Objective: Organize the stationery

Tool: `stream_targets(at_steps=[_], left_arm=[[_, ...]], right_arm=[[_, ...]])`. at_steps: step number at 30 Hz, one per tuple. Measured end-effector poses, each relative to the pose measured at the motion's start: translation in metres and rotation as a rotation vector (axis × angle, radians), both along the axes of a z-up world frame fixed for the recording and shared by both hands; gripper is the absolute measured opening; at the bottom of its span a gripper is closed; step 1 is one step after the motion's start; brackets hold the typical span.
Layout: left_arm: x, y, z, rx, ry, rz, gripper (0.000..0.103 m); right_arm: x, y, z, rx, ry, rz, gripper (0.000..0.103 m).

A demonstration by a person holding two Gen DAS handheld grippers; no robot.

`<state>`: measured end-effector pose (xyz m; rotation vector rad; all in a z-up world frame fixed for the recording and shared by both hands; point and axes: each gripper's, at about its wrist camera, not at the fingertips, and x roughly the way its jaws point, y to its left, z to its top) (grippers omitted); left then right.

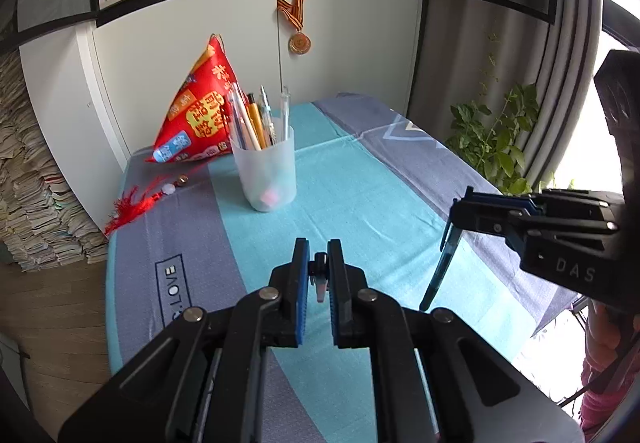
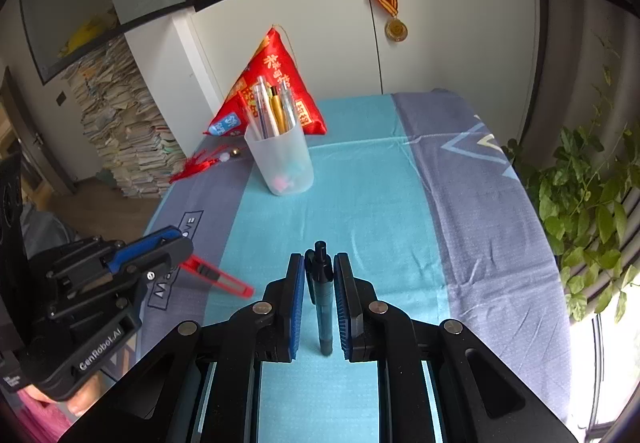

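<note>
A frosted plastic cup (image 1: pixel 266 171) holding several pens stands at the table's far middle; it also shows in the right wrist view (image 2: pixel 282 159). My left gripper (image 1: pixel 319 255) is shut on a red utility knife (image 1: pixel 320 283), seen sticking out of it in the right wrist view (image 2: pixel 218 275). My right gripper (image 2: pixel 320 263) is shut on a dark teal pen (image 2: pixel 323 303), held above the cloth. In the left wrist view the pen (image 1: pixel 440 267) hangs down from the right gripper (image 1: pixel 460 203).
A red pyramid-shaped bag (image 1: pixel 200 115) with a red tassel (image 1: pixel 132 207) sits behind the cup. The table wears a teal and grey cloth (image 1: pixel 360 195). White cupboards with a medal (image 1: pixel 300 42) stand behind. A plant (image 1: pixel 496 139) is at the right, paper stacks at the left.
</note>
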<state>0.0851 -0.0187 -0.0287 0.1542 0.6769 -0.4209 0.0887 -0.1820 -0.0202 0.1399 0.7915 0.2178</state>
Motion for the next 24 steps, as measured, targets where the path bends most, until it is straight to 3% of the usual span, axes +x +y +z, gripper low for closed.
stream_targets(at_steps=[13, 15, 18, 21, 24], left_arm=[[0.041, 0.003, 0.051, -0.006, -0.058, 0.062, 0.007], [0.044, 0.004, 0.053, -0.012, -0.06, 0.066, 0.007], [0.052, 0.005, 0.055, -0.022, -0.059, 0.076, 0.007], [0.066, 0.002, 0.061, -0.019, -0.059, 0.089, 0.007], [0.081, -0.001, 0.07, -0.01, -0.07, 0.108, 0.007]], right_arm=[[0.003, -0.009, -0.002, 0.026, 0.0, 0.002, 0.006], [0.014, -0.025, -0.009, 0.097, 0.047, -0.03, 0.006], [0.034, -0.056, -0.03, 0.203, 0.186, -0.105, 0.006], [0.041, -0.07, -0.047, 0.175, 0.238, -0.187, 0.007], [0.05, -0.072, -0.065, 0.154, 0.304, -0.192, 0.01]])
